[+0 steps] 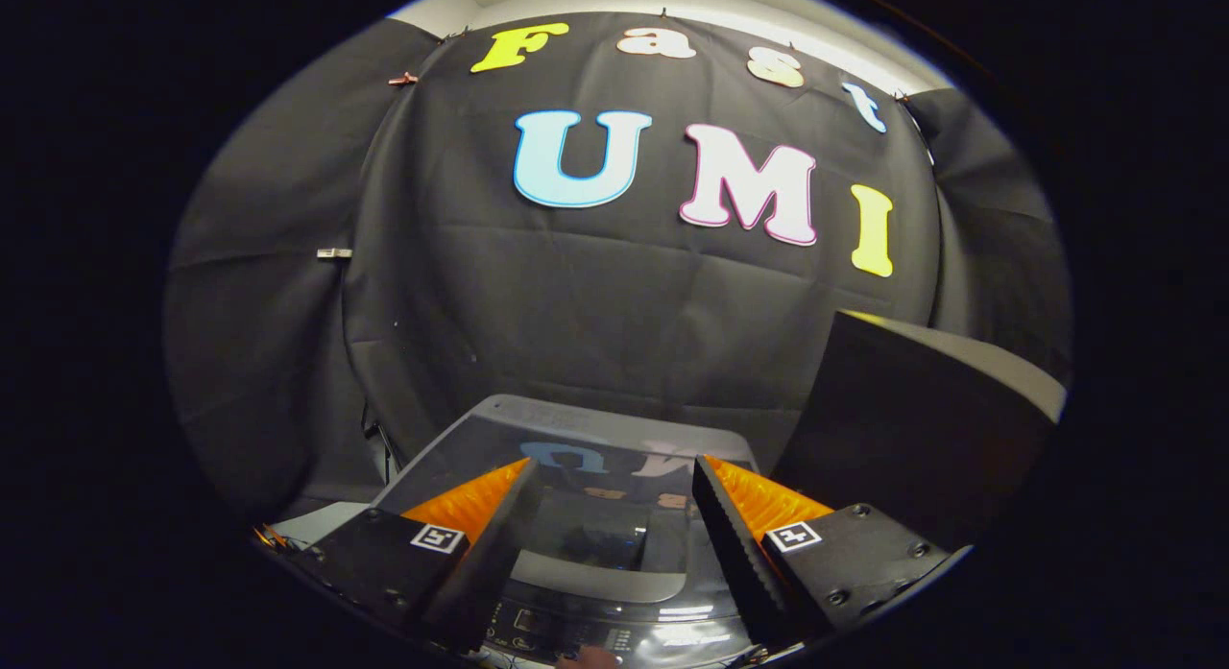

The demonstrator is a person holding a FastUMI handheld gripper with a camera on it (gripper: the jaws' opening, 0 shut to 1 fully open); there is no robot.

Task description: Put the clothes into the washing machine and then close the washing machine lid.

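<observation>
Your gripper [614, 477] hangs with its fingers spread wide and nothing between them — below and just ahead sits the washing machine [576, 439], its glossy lid [595, 515] down.

Hidden or cut off, as you hold it:

- Washing machine [576, 439]: your fingers [485, 544] cover both near corners of its glossy lid [595, 515]; through the tinted lid you cannot tell what lies in the drum.
- Control panel [576, 635]: the near strip is cut off; its markings are too small to tell.
- Gripper [614, 472]: the spread fingers are cut off at their bases.
- Dark box [912, 429], right of the machine: its lower part sits behind your right finger; its far right side is cut off.
- Small pale shape [588, 657] at the near edge: too little shows to say what it is.
- Cables [384, 448], left of the machine: dim and partly hidden.
</observation>
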